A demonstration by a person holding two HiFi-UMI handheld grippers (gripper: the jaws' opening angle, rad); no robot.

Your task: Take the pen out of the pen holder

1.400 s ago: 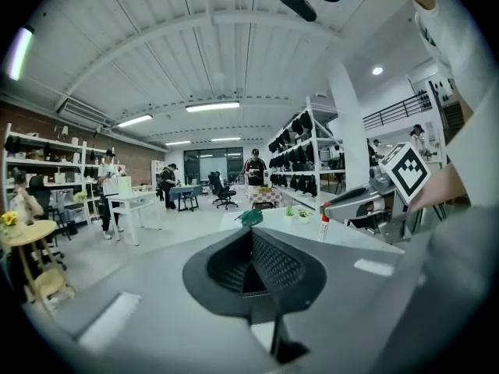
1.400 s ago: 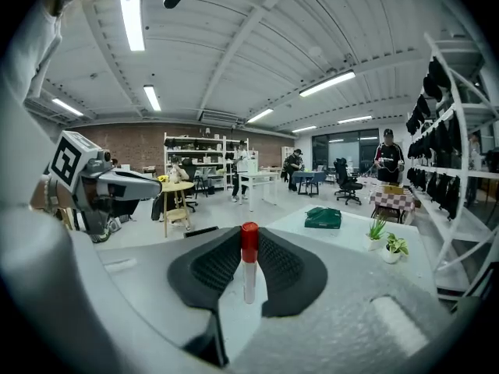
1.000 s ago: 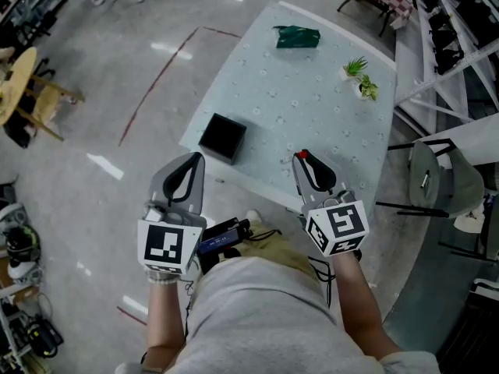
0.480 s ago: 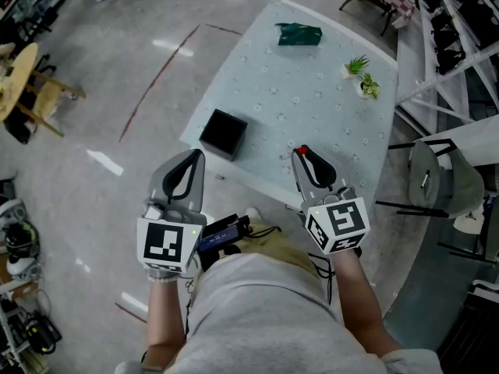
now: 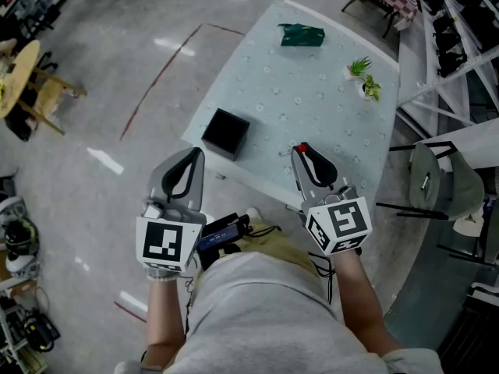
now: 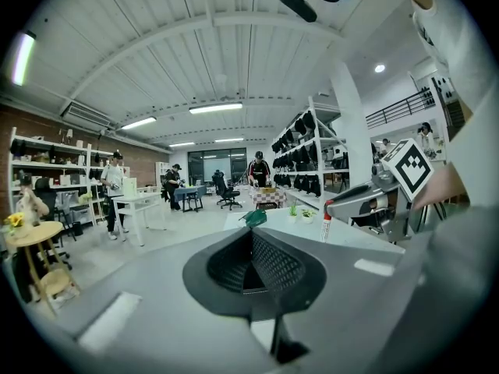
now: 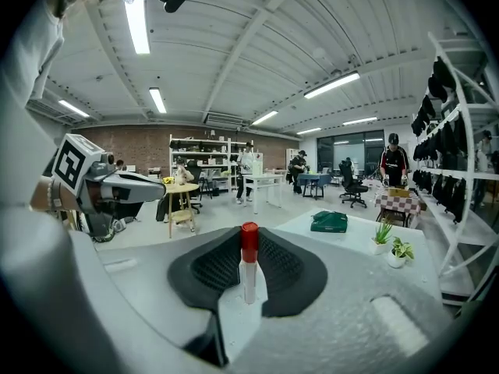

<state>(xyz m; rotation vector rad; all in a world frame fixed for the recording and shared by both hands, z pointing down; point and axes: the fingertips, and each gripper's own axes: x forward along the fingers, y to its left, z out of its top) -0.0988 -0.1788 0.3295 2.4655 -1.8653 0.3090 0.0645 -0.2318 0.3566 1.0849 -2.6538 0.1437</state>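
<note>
Fingers (image 7: 207, 269) of the right gripper (image 5: 306, 158) clamp a red-capped white pen (image 7: 248, 265), upright, cap on top; its lower end is hidden between them. The pen sits over the near edge of the desk (image 5: 327, 92), apart from the black pen holder (image 5: 226, 133), whose inside is too dark to read. On the left gripper (image 6: 251, 240) the fingers are pressed together, empty.

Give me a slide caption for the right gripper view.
Right gripper holds a red-capped pen upright between its jaws; green pouch and two potted plants on the white table beyond.
</note>
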